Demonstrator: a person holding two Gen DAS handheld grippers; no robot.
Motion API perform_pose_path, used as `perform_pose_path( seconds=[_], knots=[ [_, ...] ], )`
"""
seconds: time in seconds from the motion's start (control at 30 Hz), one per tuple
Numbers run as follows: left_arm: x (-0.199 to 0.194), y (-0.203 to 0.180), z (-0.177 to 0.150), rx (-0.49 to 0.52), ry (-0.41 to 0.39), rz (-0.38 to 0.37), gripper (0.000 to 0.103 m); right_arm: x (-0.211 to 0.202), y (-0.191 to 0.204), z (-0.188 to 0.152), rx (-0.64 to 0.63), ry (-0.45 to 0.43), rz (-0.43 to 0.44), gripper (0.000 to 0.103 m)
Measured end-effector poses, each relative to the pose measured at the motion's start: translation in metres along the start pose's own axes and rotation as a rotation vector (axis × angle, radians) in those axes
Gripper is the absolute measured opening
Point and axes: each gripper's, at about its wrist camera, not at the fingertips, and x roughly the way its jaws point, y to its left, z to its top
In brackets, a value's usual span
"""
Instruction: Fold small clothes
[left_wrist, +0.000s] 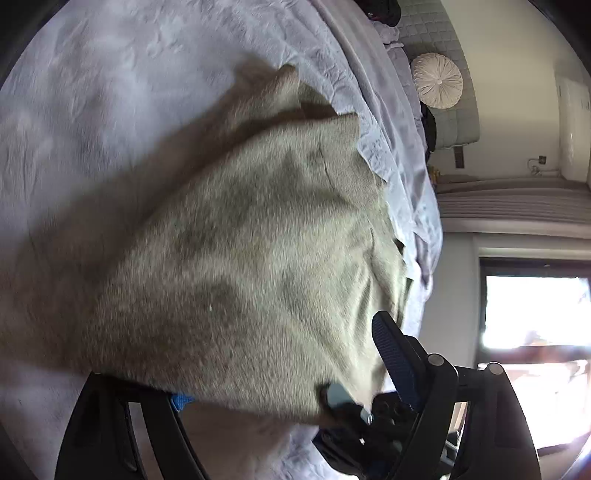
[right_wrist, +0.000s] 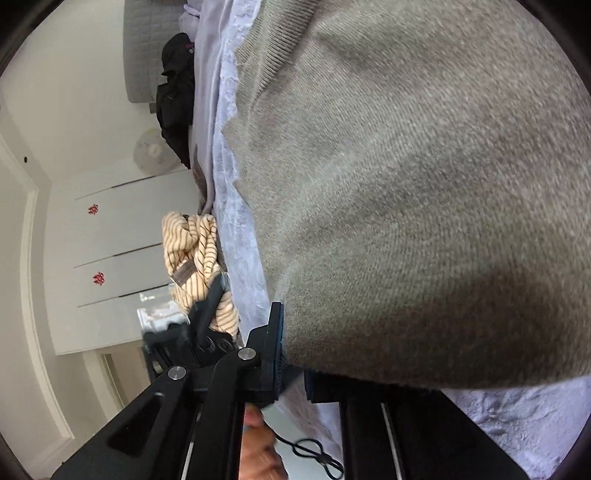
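A grey-beige knit garment (left_wrist: 240, 240) lies rumpled on the pale lavender bed sheet (left_wrist: 92, 92) and fills most of both views. My left gripper (left_wrist: 280, 362) stands wide open at the garment's near edge. One blue-padded finger (left_wrist: 395, 358) is bare, and the other is mostly hidden under the cloth. My right gripper (right_wrist: 291, 347) is shut on the near edge of the knit garment (right_wrist: 424, 184), and the cloth hides part of one finger. The two grippers are close together: a dark, blurred finger (right_wrist: 207, 306) of the left one shows in the right wrist view.
A cream striped garment (right_wrist: 195, 254) and black clothing (right_wrist: 175, 92) lie further along the bed. A round white cushion (left_wrist: 437, 79) leans on the quilted headboard. A bright window (left_wrist: 535, 314) and white wardrobe doors (right_wrist: 118, 240) lie beyond the bed. A hand (right_wrist: 258, 454) holds the right gripper.
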Motion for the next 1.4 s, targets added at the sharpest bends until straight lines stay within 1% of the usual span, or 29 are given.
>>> perform_pose_path(
  seconds=[0.03, 0.07, 0.1, 0.13, 0.17, 0.2, 0.27, 0.3, 0.37, 0.4, 0.43, 0.47, 0.5, 0.53, 0.6, 0.63, 0.7, 0.73, 0.8, 0.87, 0.9, 0.97, 1.0, 1.07, 1.1, 1.17, 1.2, 1.33, 1.4],
  knots=[
    [0.002, -0.003, 0.002, 0.021, -0.011, 0.029, 0.083, 0.002, -0.001, 0.000, -0.001, 0.007, -0.005, 0.010],
    [0.005, -0.006, 0.004, 0.037, -0.019, 0.048, 0.077, 0.004, -0.002, -0.001, -0.003, 0.014, -0.010, 0.010],
    [0.008, -0.010, 0.005, 0.066, -0.031, 0.089, 0.069, 0.006, -0.002, -0.001, -0.006, 0.022, -0.020, 0.010],
    [0.011, -0.011, 0.006, 0.089, -0.034, 0.128, 0.050, 0.008, -0.002, -0.001, -0.012, 0.032, -0.032, 0.010],
    [0.013, -0.012, 0.007, 0.110, -0.032, 0.168, 0.025, 0.010, -0.002, -0.002, -0.017, 0.040, -0.042, 0.010],
    [0.017, -0.013, 0.009, 0.131, -0.034, 0.211, 0.021, 0.011, -0.002, -0.003, -0.024, 0.052, -0.056, 0.010],
    [0.019, -0.017, 0.008, 0.168, -0.049, 0.244, 0.020, 0.010, 0.003, -0.002, -0.047, 0.077, -0.082, 0.010],
    [0.019, -0.026, 0.005, 0.236, -0.065, 0.283, 0.018, 0.009, 0.008, -0.001, -0.065, 0.094, -0.103, 0.014],
    [0.020, -0.045, -0.003, 0.381, -0.094, 0.353, 0.017, 0.004, 0.019, 0.002, -0.109, 0.120, -0.151, 0.014],
    [0.020, -0.053, -0.007, 0.438, -0.106, 0.378, 0.017, -0.001, 0.028, 0.004, -0.142, 0.131, -0.180, 0.014],
    [0.020, -0.064, -0.014, 0.537, -0.125, 0.418, 0.016, -0.006, 0.037, 0.006, -0.177, 0.139, -0.213, 0.014],
    [0.020, -0.070, -0.017, 0.591, -0.133, 0.438, 0.012, -0.010, 0.047, 0.008, -0.214, 0.145, -0.246, 0.015],
    [0.023, -0.078, -0.022, 0.671, -0.141, 0.469, 0.012, -0.016, 0.058, 0.012, -0.259, 0.147, -0.282, 0.018],
    [0.026, -0.085, -0.028, 0.749, -0.151, 0.499, 0.012, -0.021, 0.069, 0.015, -0.302, 0.146, -0.313, 0.023],
    [0.027, -0.094, -0.035, 0.851, -0.156, 0.532, 0.012, -0.028, 0.093, 0.027, -0.385, 0.148, -0.380, 0.078],
    [0.027, -0.097, -0.039, 0.909, -0.161, 0.551, 0.012, -0.028, 0.106, 0.034, -0.418, 0.150, -0.402, 0.083],
    [0.020, -0.098, -0.047, 0.986, -0.171, 0.570, 0.012, -0.022, 0.136, 0.052, -0.492, 0.168, -0.418, 0.083],
    [0.017, -0.098, -0.052, 1.017, -0.173, 0.579, 0.012, -0.017, 0.146, 0.061, -0.512, 0.189, -0.424, 0.083],
    [0.020, -0.101, -0.056, 1.077, -0.177, 0.596, 0.012, 0.011, 0.168, 0.078, -0.546, 0.264, -0.465, 0.085],
    [0.022, -0.102, -0.061, 1.120, -0.179, 0.612, 0.012, 0.048, 0.188, 0.087, -0.590, 0.355, -0.522, 0.086],
    [0.023, -0.103, -0.062, 1.141, -0.180, 0.622, 0.012, 0.076, 0.197, 0.091, -0.617, 0.422, -0.559, 0.087],
    [0.025, -0.103, -0.066, 1.170, -0.180, 0.633, 0.012, 0.107, 0.204, 0.092, -0.645, 0.493, -0.609, 0.089],
    [0.025, -0.104, -0.068, 1.180, -0.183, 0.636, 0.012, 0.129, 0.207, 0.091, -0.658, 0.534, -0.636, 0.092],
    [0.024, -0.104, -0.070, 1.191, -0.184, 0.637, 0.012, 0.166, 0.211, 0.086, -0.691, 0.606, -0.661, 0.096],
    [0.024, -0.103, -0.070, 1.191, -0.184, 0.637, 0.012, 0.184, 0.212, 0.083, -0.707, 0.640, -0.697, 0.098],
    [0.023, -0.102, -0.069, 1.190, -0.184, 0.635, 0.012, 0.211, 0.212, 0.076, -0.758, 0.677, -0.790, 0.100],
    [0.023, -0.102, -0.069, 1.192, -0.186, 0.634, 0.012, 0.221, 0.211, 0.074, -0.771, 0.694, -0.822, 0.100],
    [0.024, -0.101, -0.071, 1.207, -0.193, 0.640, 0.012, 0.254, 0.202, 0.061, -0.791, 0.776, -0.912, 0.100],
    [0.024, -0.100, -0.072, 1.213, -0.194, 0.646, 0.012, 0.266, 0.194, 0.053, -0.814, 0.809, -0.979, 0.100]
  ],
)
